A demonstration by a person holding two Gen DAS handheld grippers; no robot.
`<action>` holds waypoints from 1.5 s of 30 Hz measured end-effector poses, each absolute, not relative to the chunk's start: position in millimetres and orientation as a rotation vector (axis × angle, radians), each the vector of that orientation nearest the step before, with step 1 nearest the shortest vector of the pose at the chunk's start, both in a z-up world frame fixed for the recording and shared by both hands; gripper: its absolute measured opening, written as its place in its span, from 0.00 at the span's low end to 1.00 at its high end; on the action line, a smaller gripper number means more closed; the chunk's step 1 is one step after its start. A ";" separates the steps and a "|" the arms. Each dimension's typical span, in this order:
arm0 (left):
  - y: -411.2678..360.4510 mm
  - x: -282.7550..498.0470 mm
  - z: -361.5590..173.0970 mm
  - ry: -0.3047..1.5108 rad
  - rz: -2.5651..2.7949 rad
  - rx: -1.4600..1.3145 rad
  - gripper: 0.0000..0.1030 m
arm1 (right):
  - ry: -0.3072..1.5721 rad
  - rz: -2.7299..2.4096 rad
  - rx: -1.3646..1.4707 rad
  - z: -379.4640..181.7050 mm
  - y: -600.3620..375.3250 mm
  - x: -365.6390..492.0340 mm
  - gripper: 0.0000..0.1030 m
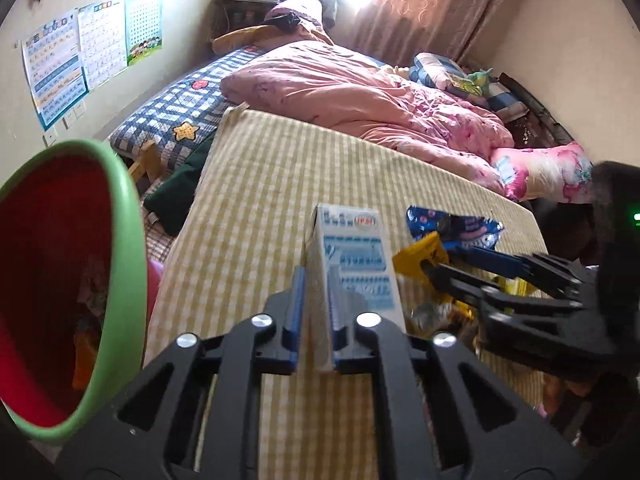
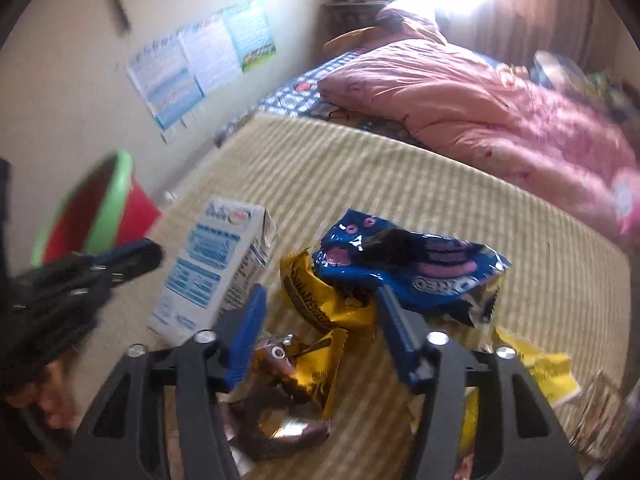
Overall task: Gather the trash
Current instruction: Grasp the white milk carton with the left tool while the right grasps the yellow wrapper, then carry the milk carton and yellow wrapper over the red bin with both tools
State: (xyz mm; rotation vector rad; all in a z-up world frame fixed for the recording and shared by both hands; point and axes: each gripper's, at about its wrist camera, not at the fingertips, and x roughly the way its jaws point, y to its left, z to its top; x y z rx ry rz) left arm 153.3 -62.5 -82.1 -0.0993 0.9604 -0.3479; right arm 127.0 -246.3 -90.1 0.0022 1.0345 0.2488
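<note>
My left gripper [image 1: 316, 280] is shut on a white and blue milk carton [image 1: 352, 268], held above the yellow checked bed cover [image 1: 260, 200]. The carton also shows in the right wrist view [image 2: 212, 264]. A red bin with a green rim [image 1: 60, 280] stands at the left, beside the bed. My right gripper [image 2: 320, 304] is open over a pile of wrappers: a blue Oreo bag [image 2: 408, 268], a yellow wrapper [image 2: 320, 304] between the fingers, and brown foil [image 2: 280, 420] below. In the left wrist view the right gripper [image 1: 436, 256] reaches at the wrappers from the right.
A pink quilt [image 1: 360, 92] lies across the far half of the bed. A blue checked blanket [image 1: 180, 116] hangs at the left edge. Posters [image 1: 92, 48] hang on the left wall. More yellow wrappers [image 2: 540, 368] lie at the right.
</note>
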 end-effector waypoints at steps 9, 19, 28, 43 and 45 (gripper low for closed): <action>-66.0 136.4 -72.4 0.905 -0.386 -0.099 0.64 | 0.955 0.273 0.019 -78.3 -245.7 111.7 0.20; -102.2 164.0 -108.9 1.008 -0.395 -0.007 0.69 | 0.897 0.240 0.213 -46.6 -289.0 83.6 0.20; -93.2 156.5 -105.8 0.989 -0.415 -0.023 0.54 | 0.856 0.235 0.281 -28.7 -294.7 62.8 0.20; -21.6 88.1 -51.4 0.845 -0.364 -0.148 0.54 | 0.846 0.340 0.299 -16.4 -229.9 35.4 0.20; -11.3 85.2 -50.4 0.838 -0.342 -0.156 0.54 | 0.847 0.346 0.297 -14.9 -222.3 34.1 0.21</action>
